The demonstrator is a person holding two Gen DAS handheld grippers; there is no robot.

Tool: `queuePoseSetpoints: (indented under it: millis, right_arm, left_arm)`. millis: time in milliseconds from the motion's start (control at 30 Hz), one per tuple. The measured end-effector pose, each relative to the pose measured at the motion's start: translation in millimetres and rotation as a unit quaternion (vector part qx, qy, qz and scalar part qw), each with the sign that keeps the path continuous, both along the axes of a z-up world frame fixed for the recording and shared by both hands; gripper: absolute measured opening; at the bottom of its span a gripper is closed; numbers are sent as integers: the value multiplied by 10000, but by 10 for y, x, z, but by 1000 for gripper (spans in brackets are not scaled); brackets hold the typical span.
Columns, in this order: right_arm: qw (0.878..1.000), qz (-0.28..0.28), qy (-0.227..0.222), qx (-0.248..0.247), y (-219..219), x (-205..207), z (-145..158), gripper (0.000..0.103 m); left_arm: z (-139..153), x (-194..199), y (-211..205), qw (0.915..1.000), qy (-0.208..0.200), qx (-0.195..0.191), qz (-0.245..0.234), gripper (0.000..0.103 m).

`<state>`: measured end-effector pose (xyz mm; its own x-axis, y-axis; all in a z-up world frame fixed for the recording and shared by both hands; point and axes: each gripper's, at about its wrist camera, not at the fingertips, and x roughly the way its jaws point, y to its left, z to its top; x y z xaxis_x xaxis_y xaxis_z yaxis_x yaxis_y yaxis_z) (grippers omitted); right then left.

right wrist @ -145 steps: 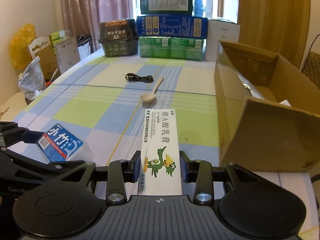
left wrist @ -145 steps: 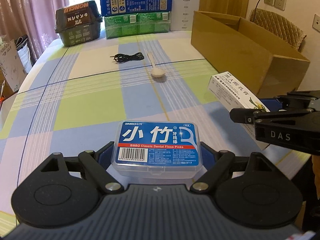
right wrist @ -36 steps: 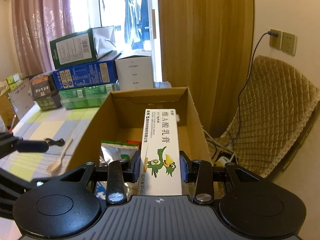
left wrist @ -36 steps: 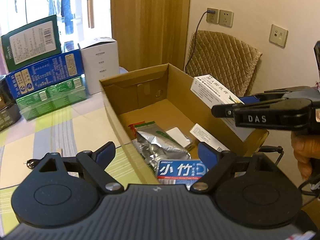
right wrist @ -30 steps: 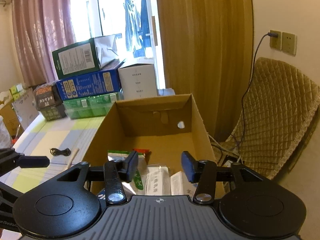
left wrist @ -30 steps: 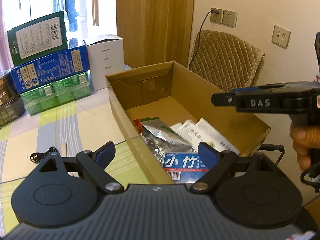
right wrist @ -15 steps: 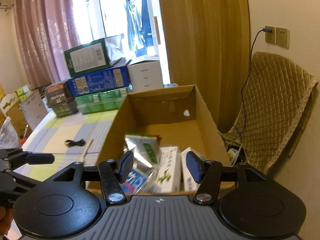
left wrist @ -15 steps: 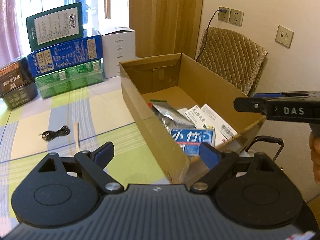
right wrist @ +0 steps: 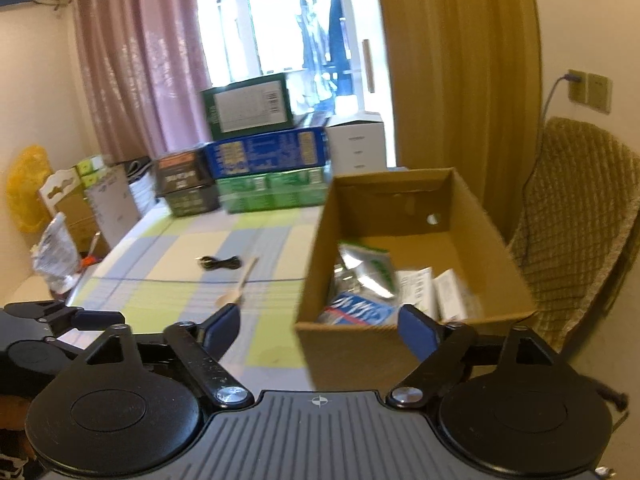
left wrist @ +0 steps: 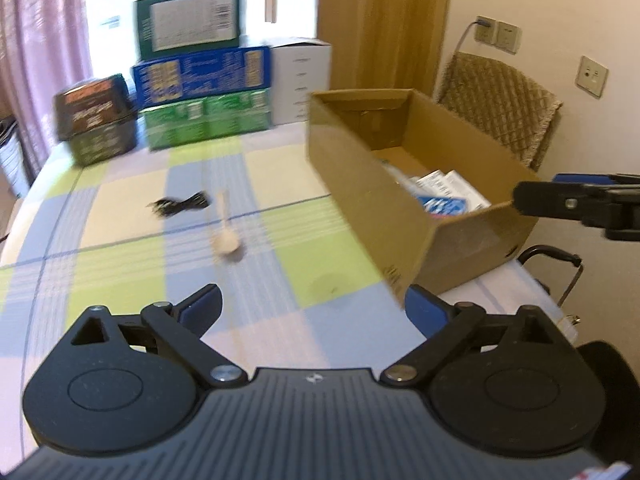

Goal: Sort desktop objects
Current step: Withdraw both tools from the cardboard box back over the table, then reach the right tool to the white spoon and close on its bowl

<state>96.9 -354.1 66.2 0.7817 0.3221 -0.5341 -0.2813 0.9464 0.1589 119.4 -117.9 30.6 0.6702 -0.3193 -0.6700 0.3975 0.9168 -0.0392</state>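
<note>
Both views are blurred. The left gripper (left wrist: 313, 312) and right gripper (right wrist: 319, 329) are wide open and empty. The box (left wrist: 372, 200) rim hides part of the floss case (right wrist: 358, 309) inside. The spoon (left wrist: 225, 237), nearer than before, and the cable (left wrist: 180, 205) lie on the table (left wrist: 120, 248).

Black linkage gripper (left wrist: 312, 310), blue-padded fingers (left wrist: 202, 307), silver pivot screws, ribbed grey base

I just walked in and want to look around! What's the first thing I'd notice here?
Probably the open cardboard box at the right side of the checked tablecloth, holding a blue floss-pick case, a silver pouch and white cartons. Next, the wooden spoon and coiled black cable lying mid-table. At the far edge a stack of green and blue boxes stands before the bright window.
</note>
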Motion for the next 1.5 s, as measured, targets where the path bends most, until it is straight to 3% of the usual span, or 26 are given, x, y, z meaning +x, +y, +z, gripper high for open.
queuePoseSetpoints:
  millis: [133,400,700,1233,1500]
  right_arm:
    - [9998,176,50,62,203,-94,-72,95]
    - [9977,636,237,-20,669,-136,-273,97]
    - [9947,1005,210,-93,1166,11,-367,97]
    - [9933,1047,365,-324,1575,616,-672,97]
    - [9941,939,280,-458,1694,912,-879,97]
  left_arm:
    - [-65,-82,365,9995,32,67,321,101]
    - [-215,-102,913,9965,99,376,743,101]
    - [-285,23,1334,9945,170,390,954,102]
    - [-478,572,1435,9948,302,650,728,102]
    - [-573,837,1462,9960,362,576,572,101]
